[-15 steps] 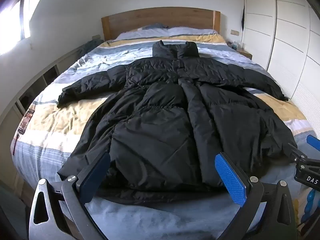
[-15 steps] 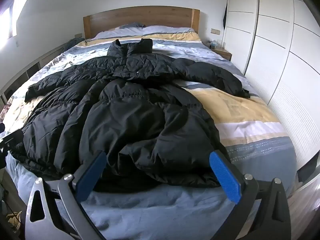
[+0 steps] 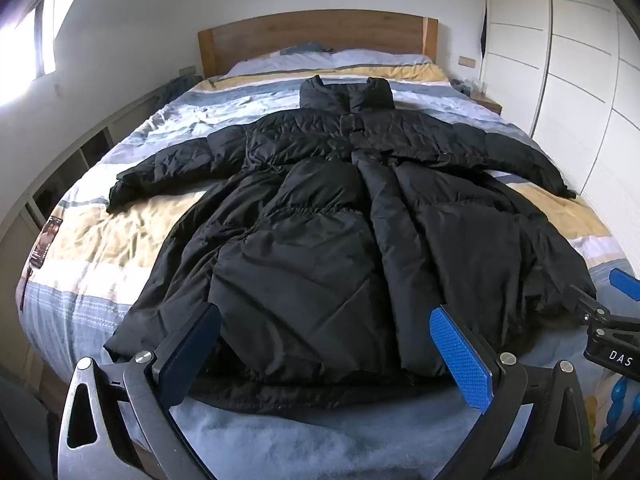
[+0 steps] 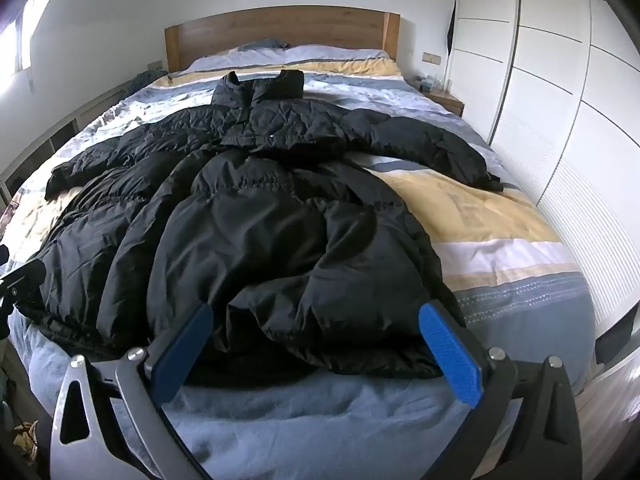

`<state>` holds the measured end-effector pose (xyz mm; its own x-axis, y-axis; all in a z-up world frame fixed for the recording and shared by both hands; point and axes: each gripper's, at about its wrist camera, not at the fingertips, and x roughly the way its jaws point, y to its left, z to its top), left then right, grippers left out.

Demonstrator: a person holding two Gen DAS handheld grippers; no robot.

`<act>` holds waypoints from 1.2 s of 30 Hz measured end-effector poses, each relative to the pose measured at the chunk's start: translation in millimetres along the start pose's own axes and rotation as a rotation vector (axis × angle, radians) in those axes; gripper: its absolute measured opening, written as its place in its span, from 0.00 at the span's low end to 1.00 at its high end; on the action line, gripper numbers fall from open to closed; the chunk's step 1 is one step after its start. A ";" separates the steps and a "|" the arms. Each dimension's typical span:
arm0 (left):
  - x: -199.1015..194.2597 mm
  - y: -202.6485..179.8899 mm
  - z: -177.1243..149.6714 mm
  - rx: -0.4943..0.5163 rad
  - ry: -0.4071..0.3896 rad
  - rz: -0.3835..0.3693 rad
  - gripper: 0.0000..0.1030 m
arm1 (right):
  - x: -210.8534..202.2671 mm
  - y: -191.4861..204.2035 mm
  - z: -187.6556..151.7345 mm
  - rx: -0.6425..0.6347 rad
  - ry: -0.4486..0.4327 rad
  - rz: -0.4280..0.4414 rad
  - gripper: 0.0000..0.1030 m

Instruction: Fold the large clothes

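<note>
Both claws sit spread wide at the foot of the bed [image 3: 80,288], holding nothing. The left gripper [image 3: 326,354] hangs over the coat's hem left of centre, the right gripper [image 4: 316,346] over the bunched right corner, probably so each can take a side. One black puffer coat [image 3: 320,240] lies front-up, two sleeves spread out, collar toward the one wooden headboard [image 3: 316,36], so nothing's folded yet. At least two pillows [image 3: 344,58] back there.

White letters "DAS" on the black body of the right tool [image 3: 618,304], cut off at the frame edge
</note>
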<state>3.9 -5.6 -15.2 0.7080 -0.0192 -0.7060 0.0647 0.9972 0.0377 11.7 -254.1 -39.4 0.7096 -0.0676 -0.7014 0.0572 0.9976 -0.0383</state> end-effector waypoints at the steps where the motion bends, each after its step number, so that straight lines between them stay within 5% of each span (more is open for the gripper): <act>1: -0.3 0.9 5.8 -0.001 0.011 0.000 1.00 | 0.0 0.4 0.4 0.000 0.001 0.000 1.00; 36: -19.0 2.8 11.5 -0.021 -0.040 0.014 1.00 | -7.8 12.5 1.3 -0.058 -0.004 -0.021 1.00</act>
<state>-1.3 -3.2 6.5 0.7360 -0.0077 -0.6769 0.0400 0.9987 0.0322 7.8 -241.1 -33.5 0.7117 -0.0889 -0.6969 0.0314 0.9950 -0.0948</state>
